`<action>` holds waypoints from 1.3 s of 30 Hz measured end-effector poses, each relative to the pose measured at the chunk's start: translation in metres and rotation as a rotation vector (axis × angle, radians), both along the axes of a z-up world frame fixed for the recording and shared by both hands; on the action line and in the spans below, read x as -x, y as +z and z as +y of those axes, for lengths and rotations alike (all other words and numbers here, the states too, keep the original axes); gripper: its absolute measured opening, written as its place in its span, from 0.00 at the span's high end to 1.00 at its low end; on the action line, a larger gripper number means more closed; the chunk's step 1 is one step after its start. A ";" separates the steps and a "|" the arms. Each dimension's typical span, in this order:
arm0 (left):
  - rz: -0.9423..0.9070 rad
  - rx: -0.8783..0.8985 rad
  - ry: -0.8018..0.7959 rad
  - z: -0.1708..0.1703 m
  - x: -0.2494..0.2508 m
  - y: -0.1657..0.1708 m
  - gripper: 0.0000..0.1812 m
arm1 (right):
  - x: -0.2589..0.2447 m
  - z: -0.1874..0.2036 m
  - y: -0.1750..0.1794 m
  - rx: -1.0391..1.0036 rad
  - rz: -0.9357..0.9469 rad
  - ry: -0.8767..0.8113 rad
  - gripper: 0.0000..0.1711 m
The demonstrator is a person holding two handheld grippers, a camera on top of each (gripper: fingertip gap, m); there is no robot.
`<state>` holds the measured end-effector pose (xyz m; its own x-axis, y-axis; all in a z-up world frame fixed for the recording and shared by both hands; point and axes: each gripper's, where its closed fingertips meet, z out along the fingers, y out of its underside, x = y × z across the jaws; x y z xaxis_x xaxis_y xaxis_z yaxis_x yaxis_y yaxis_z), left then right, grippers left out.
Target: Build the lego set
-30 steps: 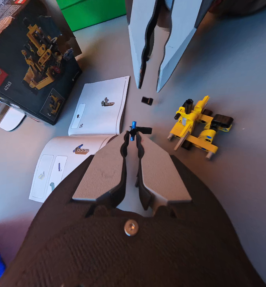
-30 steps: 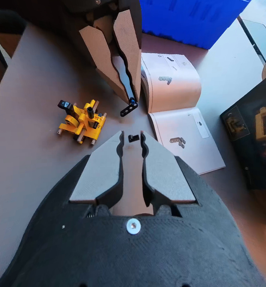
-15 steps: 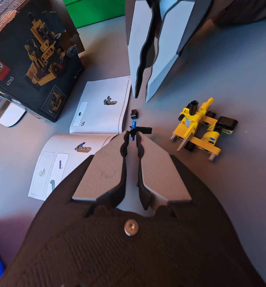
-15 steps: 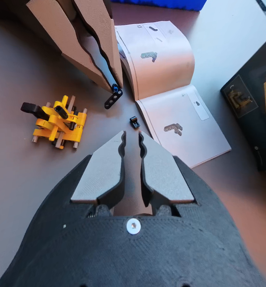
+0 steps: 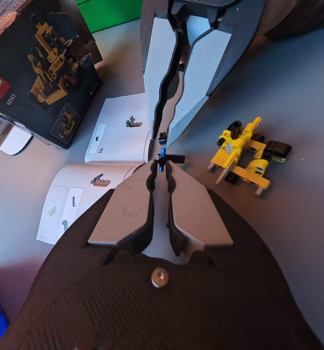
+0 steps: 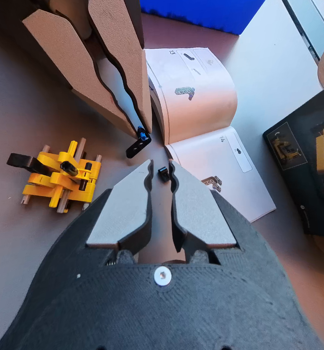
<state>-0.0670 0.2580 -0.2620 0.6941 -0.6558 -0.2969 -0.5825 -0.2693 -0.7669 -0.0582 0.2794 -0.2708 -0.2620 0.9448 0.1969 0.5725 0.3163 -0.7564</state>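
My left gripper (image 5: 161,162) is shut on a black angled beam (image 5: 173,158) with a blue pin (image 5: 162,151) through it, held just above the table; it also shows in the right wrist view (image 6: 138,146). My right gripper (image 6: 161,164) is open, its fingertips (image 6: 174,166) on either side of a small black connector (image 6: 164,173) lying on the grey table. That connector shows in the left wrist view (image 5: 162,136) between the right gripper's tips. The yellow partly built model (image 5: 246,157) lies apart on the table, also in the right wrist view (image 6: 62,176).
An open instruction booklet (image 5: 117,130) lies beside both grippers, also in the right wrist view (image 6: 204,113). The dark set box (image 5: 36,72) stands beyond it. A green bin (image 5: 110,13) and a blue bin (image 6: 195,15) sit at the table's edges. My two grippers' fingertips are within a few centimetres of each other.
My right gripper has come forward and down, so the small black connector now lies between its fingertips. My left gripper keeps its hold on the beam and has hardly moved.
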 end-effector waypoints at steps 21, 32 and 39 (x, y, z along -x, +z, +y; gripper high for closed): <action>-0.002 -0.030 0.000 0.002 0.000 0.004 0.97 | -0.003 -0.020 0.051 0.359 0.229 0.101 0.96; -0.053 -0.182 -0.046 0.002 -0.013 0.026 0.97 | 0.004 -0.033 0.082 0.741 0.360 0.142 0.97; -0.147 -0.239 -0.036 0.001 -0.017 0.044 0.97 | 0.007 -0.036 0.080 0.777 0.364 0.144 0.97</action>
